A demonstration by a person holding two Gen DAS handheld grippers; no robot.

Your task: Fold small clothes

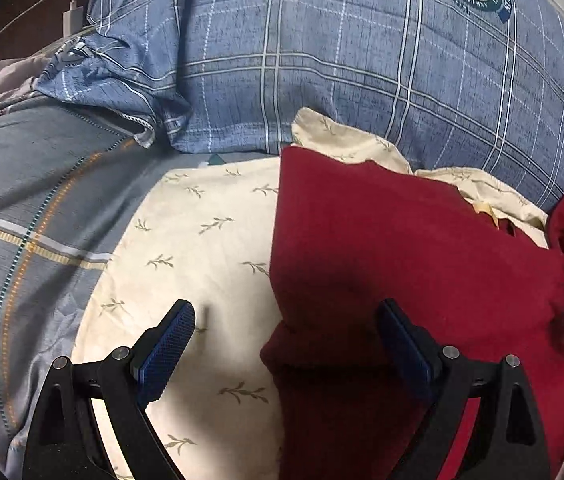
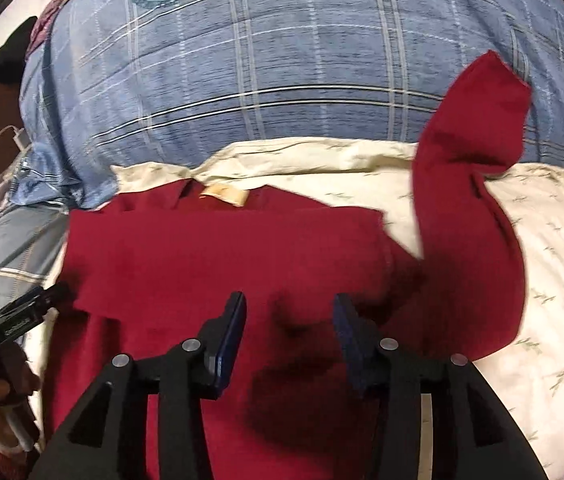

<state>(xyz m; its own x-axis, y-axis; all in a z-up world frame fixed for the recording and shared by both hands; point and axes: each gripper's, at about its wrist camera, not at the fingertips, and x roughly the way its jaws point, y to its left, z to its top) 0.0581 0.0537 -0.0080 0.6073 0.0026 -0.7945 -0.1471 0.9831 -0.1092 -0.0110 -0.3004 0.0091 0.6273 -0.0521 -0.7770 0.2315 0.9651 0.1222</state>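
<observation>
Both tools wide, empty: left tool (image 1: 286, 326) at shirt (image 1: 402, 240) edge, right tool (image 2: 290, 314) over it. Pinch sleeve (image 2: 470, 152), fold inward flat.

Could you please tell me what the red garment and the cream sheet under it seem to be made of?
The red garment looks like a soft matte knit, perhaps fleece or wool: fuzzy surface, no sheen, thick rounded folds. The cream sheet looks like thin, smooth woven cotton with a printed sprig pattern and fine creases, though the fibre is uncertain.
</observation>
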